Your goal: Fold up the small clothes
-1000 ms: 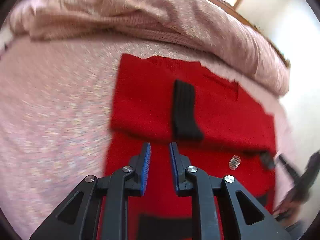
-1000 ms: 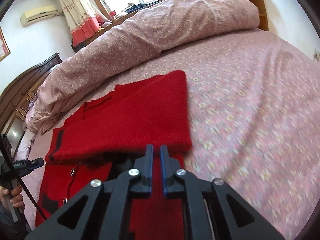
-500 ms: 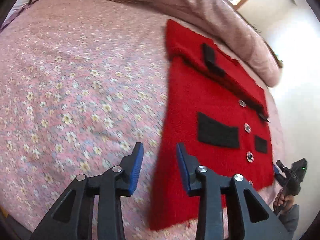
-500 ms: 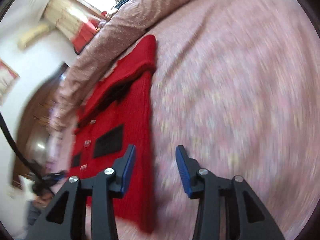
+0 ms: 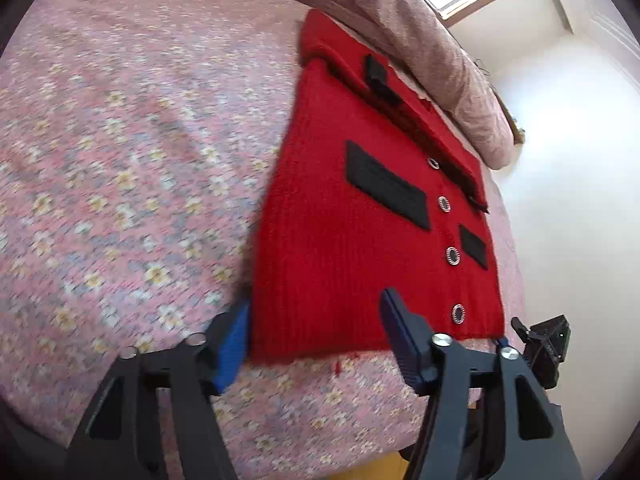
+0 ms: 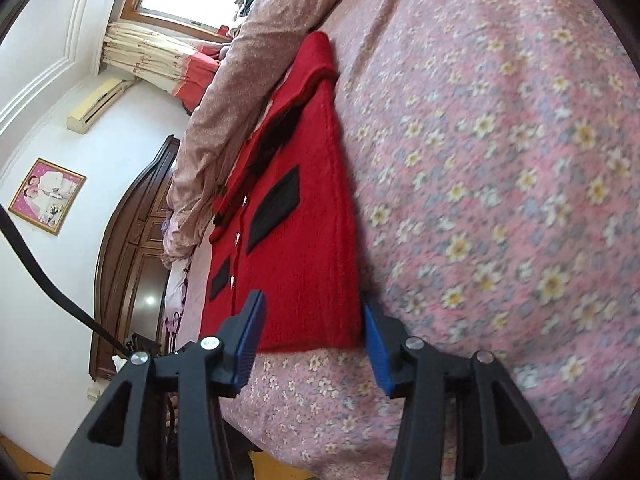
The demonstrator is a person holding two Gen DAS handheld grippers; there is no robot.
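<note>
A red knit cardigan (image 5: 352, 240) with black pocket patches and a row of silver buttons lies flat on the flowered pink bedspread (image 5: 120, 184), its top part folded down. My left gripper (image 5: 314, 320) straddles the hem's near left corner, jaws opening, blue pads clear of the cloth. In the right wrist view the same cardigan (image 6: 304, 264) shows its near right corner between the fingers of my right gripper (image 6: 312, 324), whose jaws are also opening and do not press on it.
A rolled pink quilt (image 5: 420, 40) lies along the far side of the cardigan. The bed edge runs just below both grippers. A dark wooden wardrobe (image 6: 132, 264), curtains and a wall picture stand beyond. A black device (image 5: 548, 344) sits at the cardigan's right corner.
Both grippers drew back from the folded-over top of the cardigan to its near hem, sinking a little. Their jaws went from nearly shut to wide apart.
</note>
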